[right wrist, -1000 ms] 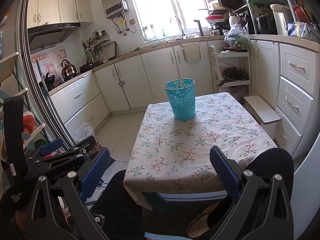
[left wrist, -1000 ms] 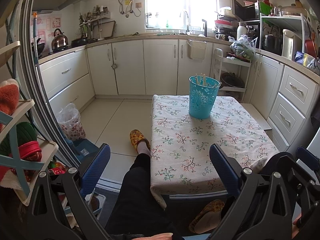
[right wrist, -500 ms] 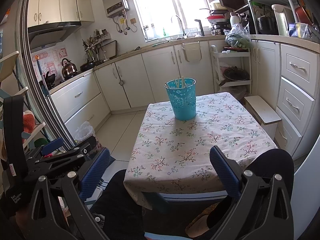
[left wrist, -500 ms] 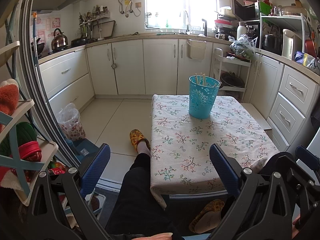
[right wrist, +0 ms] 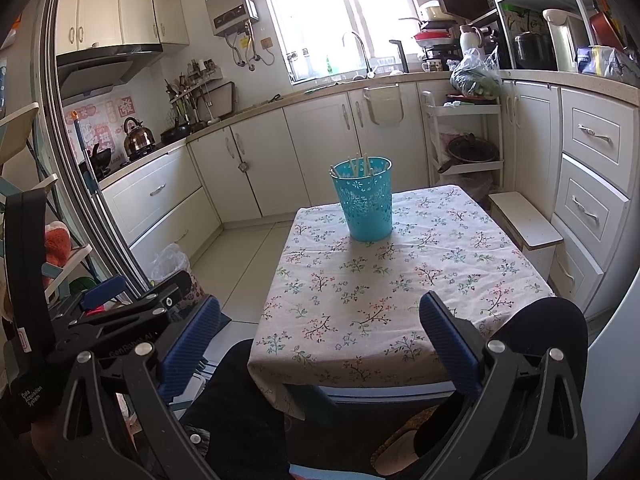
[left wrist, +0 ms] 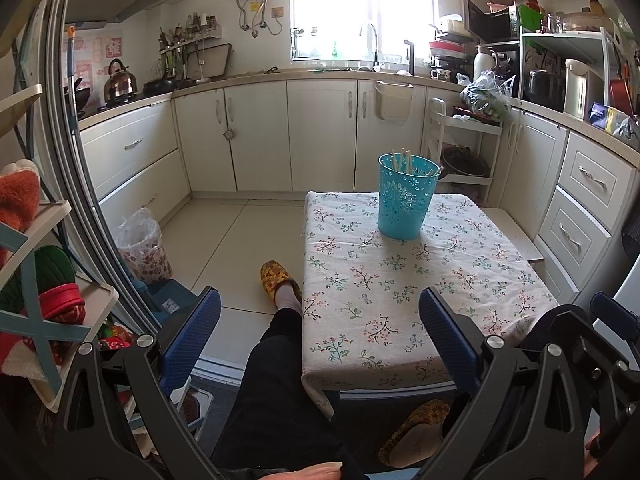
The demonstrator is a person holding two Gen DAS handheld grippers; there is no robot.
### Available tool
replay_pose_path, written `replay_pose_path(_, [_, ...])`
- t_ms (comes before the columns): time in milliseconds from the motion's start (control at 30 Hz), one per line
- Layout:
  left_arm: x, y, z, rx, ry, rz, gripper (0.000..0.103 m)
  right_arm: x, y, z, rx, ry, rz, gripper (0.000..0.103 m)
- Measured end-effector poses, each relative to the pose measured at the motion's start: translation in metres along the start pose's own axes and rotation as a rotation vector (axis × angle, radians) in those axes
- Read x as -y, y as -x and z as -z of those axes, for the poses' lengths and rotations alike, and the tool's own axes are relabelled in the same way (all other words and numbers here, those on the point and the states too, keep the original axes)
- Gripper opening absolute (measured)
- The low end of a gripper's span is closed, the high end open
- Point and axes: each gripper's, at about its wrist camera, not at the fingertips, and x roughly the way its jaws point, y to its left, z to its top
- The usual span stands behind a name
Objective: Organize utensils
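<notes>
A teal perforated holder (left wrist: 406, 196) stands upright on the far part of a small table with a floral cloth (left wrist: 420, 280); it also shows in the right wrist view (right wrist: 365, 199). Pale chopsticks (left wrist: 400, 162) stick up inside the holder, also seen from the right wrist (right wrist: 358, 166). My left gripper (left wrist: 320, 336) is open and empty, held back from the table's near edge. My right gripper (right wrist: 320, 340) is open and empty, also held back near the front edge. The left gripper's body (right wrist: 120, 312) shows at the left of the right wrist view.
The person's legs (left wrist: 280, 360) and a yellow slipper (left wrist: 276, 276) lie left of the table. A shelf rack (left wrist: 36, 280) stands at the left, a lined waste bin (left wrist: 142, 244) on the floor, a white stool (right wrist: 524, 220) and drawers (right wrist: 592, 184) at the right.
The right wrist view has drifted slightly, so the holder sits a little further right and lower. The left gripper has barely moved. Both grippers stay open.
</notes>
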Motion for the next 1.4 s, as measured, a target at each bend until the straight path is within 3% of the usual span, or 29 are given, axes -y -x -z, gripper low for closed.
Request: replay_pose_path(1400, [-0.0016,0.0024,0.0015,0.013,0.001,-0.006,0.095,0.0009,0.0009,0.0019,0.006,0.002,-0.003,0.096])
